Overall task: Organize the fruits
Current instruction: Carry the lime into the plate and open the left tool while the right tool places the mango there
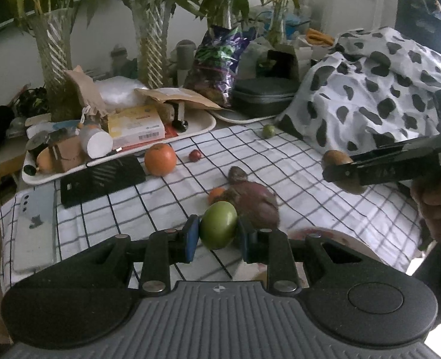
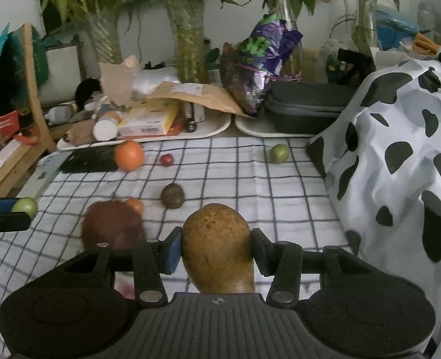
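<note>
My left gripper (image 1: 218, 233) is shut on a green fruit (image 1: 218, 229) and holds it above the checked cloth (image 1: 280, 161). My right gripper (image 2: 216, 246) is shut on a brown pear-shaped fruit (image 2: 217, 248); it shows at the right of the left wrist view (image 1: 337, 164). On the cloth lie a large orange (image 2: 128, 155), a small red fruit (image 2: 166, 159), a small green fruit (image 2: 279, 153), a dark round fruit (image 2: 172, 195), a big reddish-purple fruit (image 2: 111, 224) and a small orange fruit (image 2: 135, 205) beside it.
A white tray (image 2: 220, 127) of boxes and bottles stands behind the cloth, with a black case (image 2: 307, 106), a purple bag (image 2: 259, 59) and plant vases. A cow-print cloth (image 2: 400, 149) rises at the right. A phone (image 1: 36, 227) and black pad (image 1: 100, 179) lie left.
</note>
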The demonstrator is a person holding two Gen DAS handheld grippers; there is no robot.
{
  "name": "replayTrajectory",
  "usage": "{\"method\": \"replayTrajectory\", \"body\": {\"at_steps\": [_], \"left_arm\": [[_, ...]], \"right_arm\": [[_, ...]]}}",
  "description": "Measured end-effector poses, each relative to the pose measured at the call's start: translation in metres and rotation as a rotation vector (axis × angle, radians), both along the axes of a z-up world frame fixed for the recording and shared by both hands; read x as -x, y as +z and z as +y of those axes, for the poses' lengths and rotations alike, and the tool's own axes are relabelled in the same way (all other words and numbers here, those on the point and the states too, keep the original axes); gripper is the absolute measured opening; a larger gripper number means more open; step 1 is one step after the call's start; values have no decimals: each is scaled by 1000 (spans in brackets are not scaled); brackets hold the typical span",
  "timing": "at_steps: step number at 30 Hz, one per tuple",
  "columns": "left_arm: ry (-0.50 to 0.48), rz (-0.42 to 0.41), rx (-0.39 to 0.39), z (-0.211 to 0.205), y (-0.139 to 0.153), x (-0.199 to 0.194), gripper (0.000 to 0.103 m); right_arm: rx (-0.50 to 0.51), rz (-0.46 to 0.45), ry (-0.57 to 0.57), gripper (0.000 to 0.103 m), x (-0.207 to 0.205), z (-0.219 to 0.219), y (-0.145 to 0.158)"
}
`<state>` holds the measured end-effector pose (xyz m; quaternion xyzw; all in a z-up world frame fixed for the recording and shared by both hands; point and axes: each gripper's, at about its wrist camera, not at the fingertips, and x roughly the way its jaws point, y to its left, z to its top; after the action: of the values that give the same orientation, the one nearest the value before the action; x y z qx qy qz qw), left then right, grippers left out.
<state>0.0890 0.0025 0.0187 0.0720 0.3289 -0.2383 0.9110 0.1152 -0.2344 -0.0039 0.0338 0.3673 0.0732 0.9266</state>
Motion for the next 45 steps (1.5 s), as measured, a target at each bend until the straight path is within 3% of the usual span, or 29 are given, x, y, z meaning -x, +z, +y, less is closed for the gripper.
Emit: {"method": "replayTrajectory", "body": {"at_steps": [13, 21, 32, 45], "left_arm": [[-26, 32, 0, -11, -6, 54, 27], [-57, 94, -46, -21, -18, 76, 27], [-95, 200, -131, -33, -40, 75, 27], [-104, 254, -168, -39, -50, 69, 27]], "right_arm": [[-18, 29, 68, 50, 58, 28, 2], [-27, 71, 94, 50, 82, 40, -3], [-3, 156, 166, 50, 87, 57, -15], [27, 209, 218, 51, 85, 65, -23]]}}
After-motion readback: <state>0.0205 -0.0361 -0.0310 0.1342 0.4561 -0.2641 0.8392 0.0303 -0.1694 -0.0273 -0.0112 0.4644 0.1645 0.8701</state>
